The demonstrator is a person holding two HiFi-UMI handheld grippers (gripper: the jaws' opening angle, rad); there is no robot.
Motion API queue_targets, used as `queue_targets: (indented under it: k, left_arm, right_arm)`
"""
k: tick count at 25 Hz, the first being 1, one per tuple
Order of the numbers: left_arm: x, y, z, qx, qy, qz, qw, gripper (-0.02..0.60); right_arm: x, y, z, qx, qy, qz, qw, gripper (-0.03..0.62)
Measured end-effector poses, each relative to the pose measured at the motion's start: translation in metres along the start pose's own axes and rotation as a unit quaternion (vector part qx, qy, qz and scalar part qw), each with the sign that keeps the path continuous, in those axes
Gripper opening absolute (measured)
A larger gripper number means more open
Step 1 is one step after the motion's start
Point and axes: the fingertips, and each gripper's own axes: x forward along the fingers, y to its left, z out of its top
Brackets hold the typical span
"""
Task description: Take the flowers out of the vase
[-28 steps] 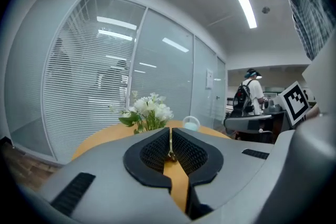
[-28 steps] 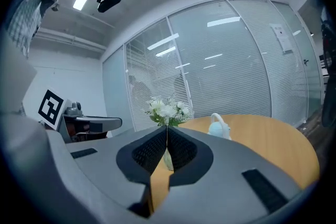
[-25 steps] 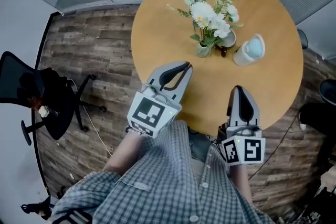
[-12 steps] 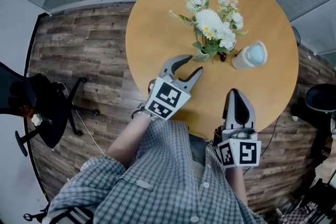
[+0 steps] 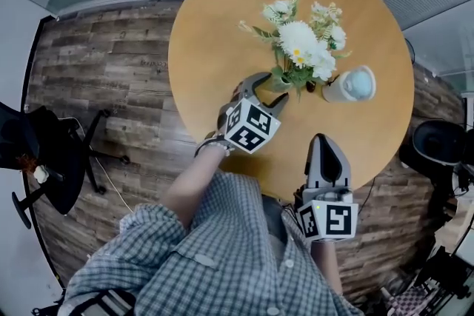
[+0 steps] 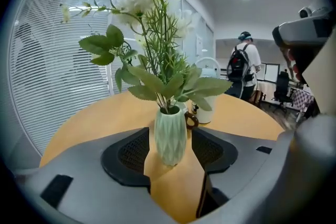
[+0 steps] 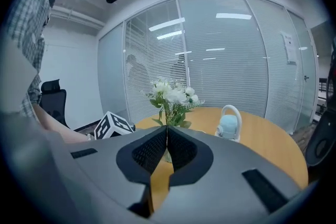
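Note:
White flowers (image 5: pixel 300 41) with green leaves stand upright in a small pale green ribbed vase (image 6: pixel 170 136) on the round wooden table (image 5: pixel 215 33). In the head view the vase (image 5: pixel 279 82) shows only partly under the leaves. My left gripper (image 5: pixel 269 89) is low at the vase, and its jaws are opening. In the left gripper view the vase stands between the two pads (image 6: pixel 134 152), with a gap on each side. My right gripper (image 5: pixel 324 141) hangs over the table's near edge, shut and empty, and points at the bouquet (image 7: pixel 170 94).
A white and light blue container with a handle (image 5: pixel 349 84) stands just right of the vase, with a small brown thing (image 5: pixel 309 87) between them. A black office chair (image 5: pixel 37 159) is on the wood floor at left. A person with a backpack (image 6: pixel 244 68) stands far behind.
My left gripper has moved forward and down to the vase, and its jaws have gone from shut to wide apart round it. The right gripper has shifted slightly.

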Motion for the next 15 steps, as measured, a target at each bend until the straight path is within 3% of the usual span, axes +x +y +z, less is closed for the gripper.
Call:
queue_targets:
  k: [5,9,13,15]
  left_arm:
    - [0.015,-0.006,0.001,0.024,-0.014,-0.001,0.9996,0.253]
    - [0.018,-0.002,0.000,0.042,-0.013,0.019,0.9989,0.228]
    - [0.020,-0.004,0.002,0.039,-0.019,0.020,0.9988,0.227]
    - [0.021,-0.007,0.002,0.038,-0.018,0.019,0.9989,0.225]
  right_arm:
    - [0.014,-0.005,-0.004,-0.031,0.019,-0.002,0.999,0.012]
    - [0.037,-0.010,-0.008,-0.013,0.035,0.014,0.999,0.012]
    - [0.066,-0.012,-0.010,-0.051,0.049,0.023,0.997,0.014]
    - [0.078,-0.016,-0.013,-0.049,0.057,0.028,0.997,0.060]
